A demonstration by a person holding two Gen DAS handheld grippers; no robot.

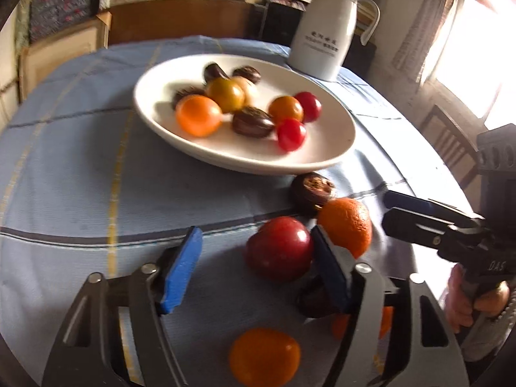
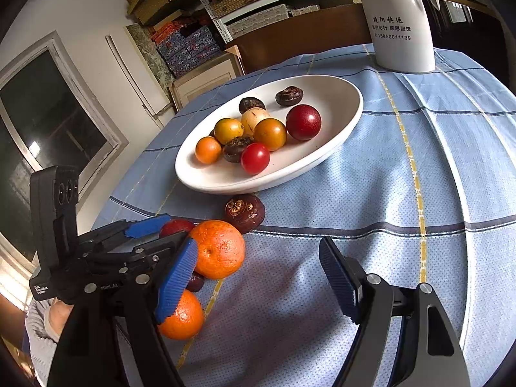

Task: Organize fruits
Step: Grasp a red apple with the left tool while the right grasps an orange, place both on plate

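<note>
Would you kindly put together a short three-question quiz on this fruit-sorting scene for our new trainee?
1. True or false: the left hand-held gripper is shut on the red fruit.
2. Where does the white jug stand? A) on the white plate B) on the blue tablecloth beyond the plate C) on the floor
3. Fill in: the dark fruit nearest the plate's rim lies on the ____.

Key: 1. False; both the left and the right hand-held gripper are open and hold nothing. 2. B. 3. Tablecloth.
</note>
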